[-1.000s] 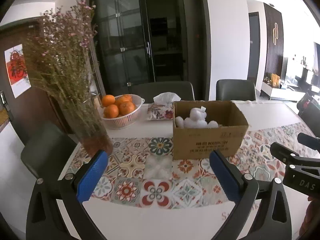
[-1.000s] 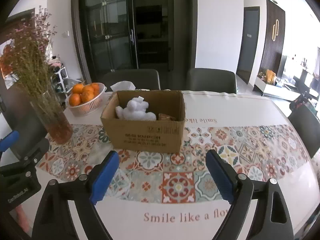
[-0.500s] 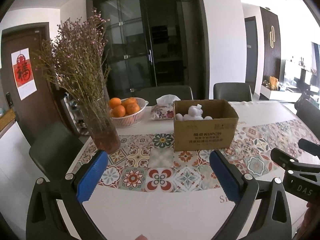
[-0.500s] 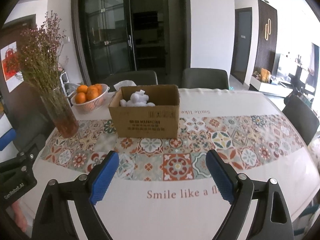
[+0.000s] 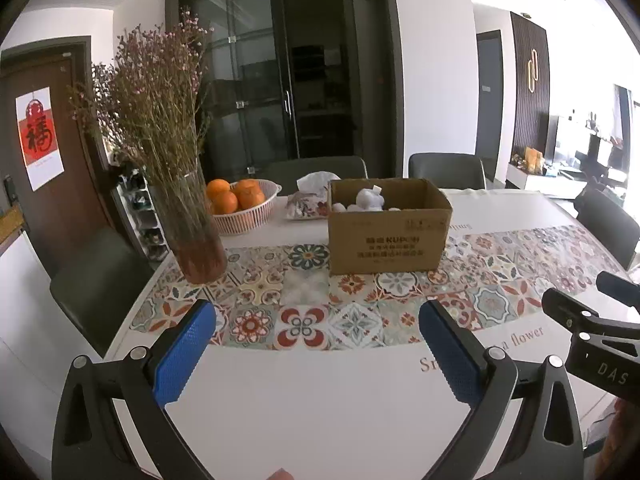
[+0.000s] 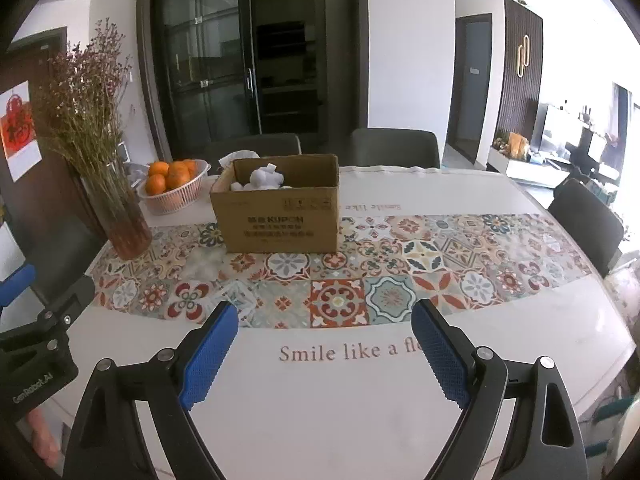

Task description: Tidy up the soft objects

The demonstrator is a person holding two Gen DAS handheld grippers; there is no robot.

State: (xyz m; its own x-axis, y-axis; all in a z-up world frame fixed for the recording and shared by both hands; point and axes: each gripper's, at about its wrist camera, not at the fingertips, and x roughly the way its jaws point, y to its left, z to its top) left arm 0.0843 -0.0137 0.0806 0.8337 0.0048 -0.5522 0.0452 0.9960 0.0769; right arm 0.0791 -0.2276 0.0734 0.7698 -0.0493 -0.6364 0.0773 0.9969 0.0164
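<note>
Left wrist view: left gripper (image 5: 316,346) and right gripper (image 6: 324,348) have fingers spread wide w/ nothing held, low in frame over bare tabletop (image 6: 360,420), prob. since white soft toys (image 5: 368,200) already sit in box (image 5: 388,236) at center.

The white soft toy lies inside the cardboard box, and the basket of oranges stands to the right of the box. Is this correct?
One detail is wrong. The basket of oranges stands left of the cardboard box, as both wrist views show. The white soft toy does lie inside it.
</note>
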